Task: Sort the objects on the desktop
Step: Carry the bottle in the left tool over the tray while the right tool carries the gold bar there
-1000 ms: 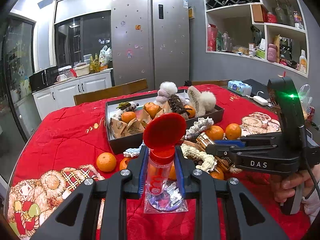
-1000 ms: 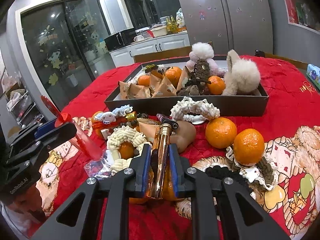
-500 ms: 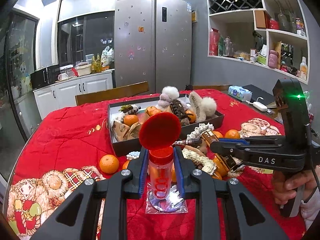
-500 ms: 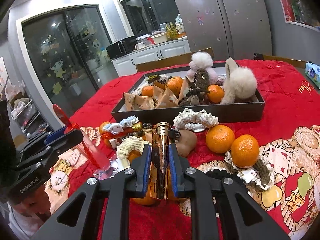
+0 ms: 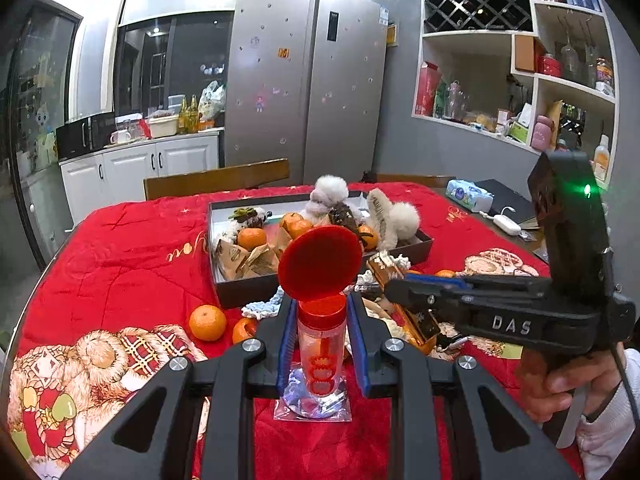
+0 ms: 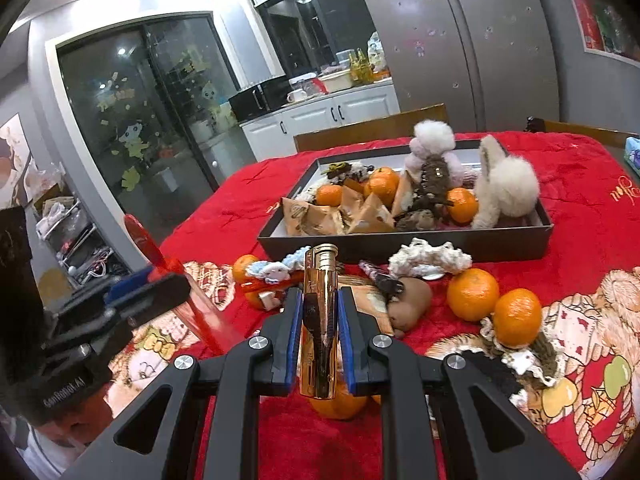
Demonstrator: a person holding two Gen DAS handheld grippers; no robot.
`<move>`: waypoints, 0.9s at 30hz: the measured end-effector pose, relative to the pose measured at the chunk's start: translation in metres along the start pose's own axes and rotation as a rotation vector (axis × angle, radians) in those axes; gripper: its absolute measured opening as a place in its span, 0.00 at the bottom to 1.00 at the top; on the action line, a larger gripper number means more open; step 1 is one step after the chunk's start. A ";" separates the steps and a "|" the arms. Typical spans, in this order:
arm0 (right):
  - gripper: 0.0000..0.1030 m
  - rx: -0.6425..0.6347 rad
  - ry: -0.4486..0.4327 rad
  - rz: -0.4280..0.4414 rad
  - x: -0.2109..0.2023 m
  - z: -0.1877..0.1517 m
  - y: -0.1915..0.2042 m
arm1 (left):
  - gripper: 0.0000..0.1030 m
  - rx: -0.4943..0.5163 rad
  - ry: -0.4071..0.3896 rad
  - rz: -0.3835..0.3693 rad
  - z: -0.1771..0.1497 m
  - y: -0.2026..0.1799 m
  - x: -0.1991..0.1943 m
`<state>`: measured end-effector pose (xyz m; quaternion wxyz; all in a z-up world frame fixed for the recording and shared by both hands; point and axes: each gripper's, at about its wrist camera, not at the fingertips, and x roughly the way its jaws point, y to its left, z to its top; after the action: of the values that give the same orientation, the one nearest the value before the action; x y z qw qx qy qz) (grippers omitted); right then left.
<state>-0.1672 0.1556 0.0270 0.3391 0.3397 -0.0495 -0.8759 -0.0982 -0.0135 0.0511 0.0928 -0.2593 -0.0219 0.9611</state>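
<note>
The bottle [image 5: 321, 344] sits clamped between the jaws of our left gripper [image 5: 321, 344], upright, its red flip lid [image 5: 319, 259] standing open above the neck and its base in a clear bag [image 5: 312, 404] that touches the red cloth. Our right gripper [image 6: 319, 332] has its jaws narrow on a gold tube [image 6: 320, 316], which points forward and up, clear of the orange [image 6: 338, 402] beneath it. So we hold both things; neither is in the box [image 6: 404, 244] yet.

Just beyond the tube lie a brown pouch [image 6: 410, 306], a crocheted ring [image 6: 430, 258] and two oranges [image 6: 473, 294], close together on the bench. Farther still stands the dark box, already crowded with oranges, paper packets [image 6: 320, 216] and two fluffy toys [image 6: 506, 184].

We judge several risks from here. The open lid makes the bottle tall and top-heavy in the grip; a quick swing could tilt it or catch the lid on the box wall. The bag may drag loose items along or slip off. The tube is smooth and glossy and is held near its lower half, so it could slide out if we tip it downward. The two grippers also work near each other, and carrying both things at once could make them collide. Space left in the box looks small, so a careless drop may roll oranges out.
</note>
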 end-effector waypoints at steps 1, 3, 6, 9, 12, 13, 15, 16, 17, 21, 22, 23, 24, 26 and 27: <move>0.16 0.005 0.004 0.002 0.001 0.003 0.001 | 0.25 0.003 0.004 0.000 0.002 0.000 0.001; 0.16 0.007 0.007 0.003 0.002 0.009 0.003 | 0.25 0.006 0.008 -0.001 0.008 0.000 0.003; 0.16 0.002 0.005 0.003 0.002 0.020 0.006 | 0.25 0.008 0.006 0.001 0.020 0.003 0.004; 0.16 0.007 0.001 0.006 0.001 0.035 0.006 | 0.25 0.007 -0.001 0.007 0.034 0.007 0.006; 0.16 0.005 -0.002 0.002 0.003 0.050 0.005 | 0.25 0.001 -0.003 0.013 0.047 0.013 0.009; 0.16 0.006 -0.001 0.002 0.004 0.054 0.005 | 0.25 0.001 -0.003 0.013 0.052 0.014 0.011; 0.16 0.007 0.002 0.000 0.007 0.063 0.003 | 0.25 0.003 -0.007 0.016 0.061 0.018 0.015; 0.16 0.008 0.003 -0.002 0.009 0.068 0.002 | 0.25 0.006 -0.006 0.016 0.065 0.019 0.018; 0.16 0.008 0.003 -0.003 0.010 0.073 0.001 | 0.25 0.006 -0.006 0.017 0.069 0.021 0.020; 0.16 0.016 0.009 -0.004 0.022 0.091 -0.006 | 0.25 0.008 -0.003 0.016 0.087 0.027 0.035; 0.16 0.015 0.011 -0.004 0.024 0.093 -0.007 | 0.25 0.008 0.000 0.016 0.092 0.030 0.041; 0.16 0.013 0.013 -0.003 0.027 0.096 -0.008 | 0.25 0.008 0.003 0.016 0.097 0.032 0.046; 0.16 0.013 0.016 -0.004 0.030 0.100 -0.010 | 0.25 0.008 0.006 0.017 0.101 0.034 0.052; 0.16 0.012 0.025 -0.004 0.038 0.107 -0.013 | 0.25 0.012 0.005 0.023 0.111 0.037 0.064; 0.16 0.011 0.026 -0.006 0.041 0.111 -0.015 | 0.25 0.010 -0.001 0.024 0.116 0.039 0.070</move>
<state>-0.2681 0.1251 0.0842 0.3355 0.3530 -0.0488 -0.8720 -0.2223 -0.0380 0.1132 0.0825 -0.2584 -0.0138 0.9624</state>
